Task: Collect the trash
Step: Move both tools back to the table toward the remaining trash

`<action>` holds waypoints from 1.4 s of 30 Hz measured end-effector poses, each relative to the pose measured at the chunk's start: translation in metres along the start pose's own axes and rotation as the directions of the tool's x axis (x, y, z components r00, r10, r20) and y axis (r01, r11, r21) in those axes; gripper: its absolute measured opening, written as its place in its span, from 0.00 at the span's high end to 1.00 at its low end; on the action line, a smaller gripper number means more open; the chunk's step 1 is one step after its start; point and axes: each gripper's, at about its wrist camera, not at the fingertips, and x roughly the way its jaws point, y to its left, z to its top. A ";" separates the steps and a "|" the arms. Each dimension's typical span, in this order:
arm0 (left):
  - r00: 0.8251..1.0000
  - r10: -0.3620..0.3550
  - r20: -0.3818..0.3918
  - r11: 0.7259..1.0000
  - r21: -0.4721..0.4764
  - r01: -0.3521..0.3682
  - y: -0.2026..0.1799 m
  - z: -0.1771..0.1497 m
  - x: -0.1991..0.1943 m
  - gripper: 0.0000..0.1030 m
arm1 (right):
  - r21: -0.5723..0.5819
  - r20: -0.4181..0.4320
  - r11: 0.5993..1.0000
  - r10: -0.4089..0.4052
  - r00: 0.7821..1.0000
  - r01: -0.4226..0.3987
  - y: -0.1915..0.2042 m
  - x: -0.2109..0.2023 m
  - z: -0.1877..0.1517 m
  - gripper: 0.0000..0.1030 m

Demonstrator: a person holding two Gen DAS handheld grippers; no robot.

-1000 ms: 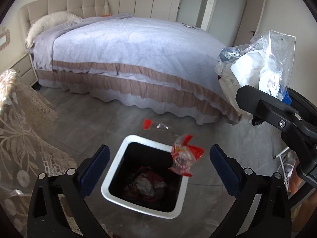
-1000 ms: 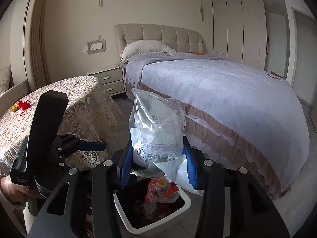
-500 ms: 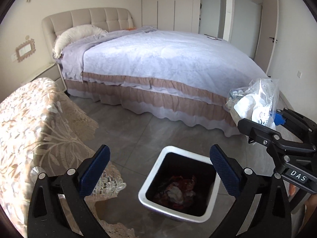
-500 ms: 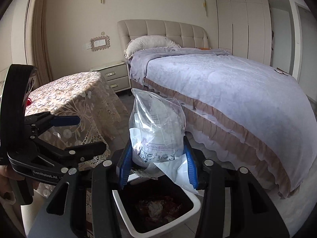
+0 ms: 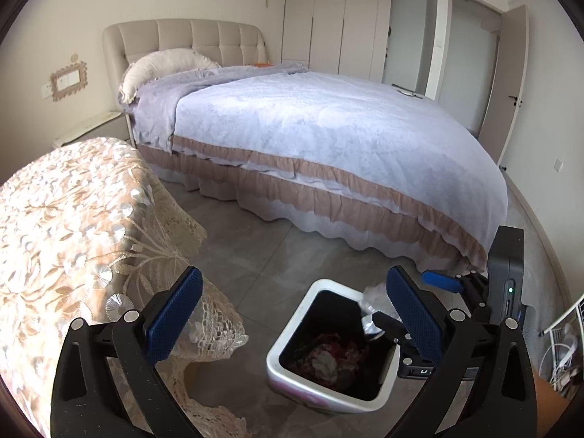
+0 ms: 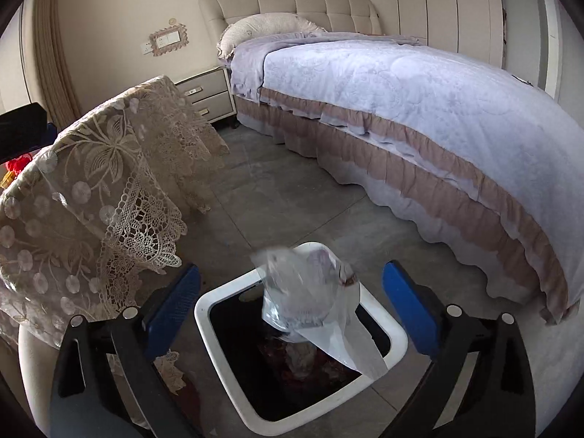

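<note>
A white-rimmed black trash bin (image 6: 396, 343) stands on the grey floor below my right gripper (image 6: 292, 310), which is open. A clear plastic bag (image 6: 310, 299) of white scraps is blurred and falling free between the jaws into the bin. Red wrappers and paper lie at the bottom. In the left wrist view the bin (image 5: 292, 383) sits between my open, empty left gripper's (image 5: 292, 317) jaws, with the bag (image 5: 376, 299) at its far right rim beside the right gripper's fingers (image 5: 441, 281).
A bed (image 5: 328, 135) with a lilac cover fills the far side. A lace-covered round table (image 5: 73, 226) stands to the left, close to the bin. A nightstand (image 6: 208, 95) sits by the headboard. A white wire rack (image 5: 562, 343) is at the right edge.
The right gripper opened and let go of the plastic bag, which now drops into the bin. The left gripper swung left and up, staying open.
</note>
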 end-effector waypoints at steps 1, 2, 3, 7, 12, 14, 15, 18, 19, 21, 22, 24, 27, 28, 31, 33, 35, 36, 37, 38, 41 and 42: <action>1.000 -0.001 0.008 1.000 -0.002 0.001 0.000 0.001 -0.003 0.04 | 0.009 -0.004 1.000 0.010 1.000 -0.010 -0.002 -0.002 0.002 0.04; 1.000 0.000 0.016 1.000 -0.005 0.000 0.001 0.002 -0.007 0.04 | 0.018 0.006 1.000 0.011 1.000 -0.011 -0.003 -0.007 0.006 0.04; 1.000 0.001 0.026 1.000 -0.010 -0.001 0.003 0.003 -0.011 0.04 | 0.026 0.028 1.000 0.011 1.000 -0.011 -0.004 -0.013 0.008 0.04; 0.997 0.005 0.073 0.999 -0.032 -0.002 0.011 0.008 -0.030 0.04 | 0.047 0.159 0.999 0.015 0.987 -0.023 -0.002 -0.050 0.027 0.04; 0.990 0.044 0.132 0.998 -0.050 -0.038 0.026 0.012 -0.058 0.04 | 0.035 0.361 0.997 0.048 0.932 -0.064 0.015 -0.099 0.054 0.04; 0.986 0.066 0.152 0.996 -0.070 -0.056 0.037 0.013 -0.071 0.04 | -0.004 0.416 0.997 0.068 0.907 -0.073 0.028 -0.114 0.064 0.04; 0.984 0.078 0.162 0.995 -0.080 -0.066 0.042 0.013 -0.078 0.04 | -0.029 0.436 0.996 0.084 0.896 -0.079 0.034 -0.120 0.069 0.04; 0.974 0.126 0.188 0.988 -0.110 -0.106 0.061 0.011 -0.098 0.04 | -0.112 0.471 0.988 0.144 0.870 -0.103 0.061 -0.132 0.082 0.04; 0.970 0.144 0.197 0.985 -0.119 -0.122 0.068 0.010 -0.106 0.04 | -0.137 0.479 0.984 0.167 0.862 -0.115 0.070 -0.135 0.086 0.04; 0.962 0.182 0.204 0.978 -0.135 -0.156 0.082 0.007 -0.119 0.04 | -0.176 0.491 0.974 0.214 0.844 -0.144 0.088 -0.139 0.092 0.04; 0.956 0.203 0.214 0.974 -0.147 -0.174 0.089 0.005 -0.127 0.04 | -0.192 0.493 0.969 0.234 0.838 -0.158 0.099 -0.140 0.096 0.04; 0.945 0.238 0.226 0.964 -0.174 -0.201 0.104 0.001 -0.143 0.04 | -0.226 0.493 0.955 0.282 0.823 -0.192 0.118 -0.142 0.102 0.04; 0.927 0.293 0.234 0.946 -0.213 -0.245 0.128 -0.006 -0.165 0.04 | -0.279 0.480 0.931 0.346 0.806 -0.234 0.149 -0.141 0.109 0.04; 0.920 0.312 0.236 0.939 -0.226 -0.260 0.136 -0.009 -0.172 0.04 | -0.297 0.475 0.923 0.366 0.800 -0.246 0.160 -0.141 0.111 0.04; 0.900 0.366 0.238 0.916 -0.264 -0.303 0.160 -0.016 -0.194 0.04 | -0.353 0.446 0.893 0.421 0.790 -0.277 0.197 -0.137 0.119 0.04; 0.885 0.401 0.235 0.899 -0.289 -0.330 0.176 -0.023 -0.208 0.04 | -0.387 0.424 0.872 0.457 0.782 -0.299 0.221 -0.135 0.122 0.04; 0.871 0.432 0.233 0.882 -0.310 -0.355 0.193 -0.027 -0.222 0.04 | -0.418 0.410 0.852 0.486 0.772 -0.314 0.246 -0.133 0.125 0.04; 0.864 0.447 0.233 0.874 -0.321 -0.366 0.201 -0.030 -0.229 0.04 | -0.432 0.403 0.843 0.500 0.767 -0.322 0.258 -0.132 0.127 0.04; 0.857 0.461 0.232 0.865 -0.332 -0.376 0.209 -0.032 -0.236 0.04 | -0.445 0.397 0.833 0.513 0.761 -0.329 0.268 -0.133 0.127 0.04; 0.849 0.474 0.231 0.857 -0.342 -0.385 0.217 -0.034 -0.242 0.04 | -0.455 0.391 0.824 0.525 0.755 -0.338 0.279 -0.132 0.128 0.04; 0.827 0.513 0.231 0.831 -0.376 -0.410 0.240 -0.040 -0.258 0.04 | -0.478 0.373 0.800 0.558 0.741 -0.361 0.308 -0.129 0.132 0.04; 0.821 0.524 0.228 0.822 -0.386 -0.418 0.247 -0.043 -0.264 0.04 | -0.483 0.365 0.793 0.568 0.737 -0.371 0.317 -0.128 0.133 0.04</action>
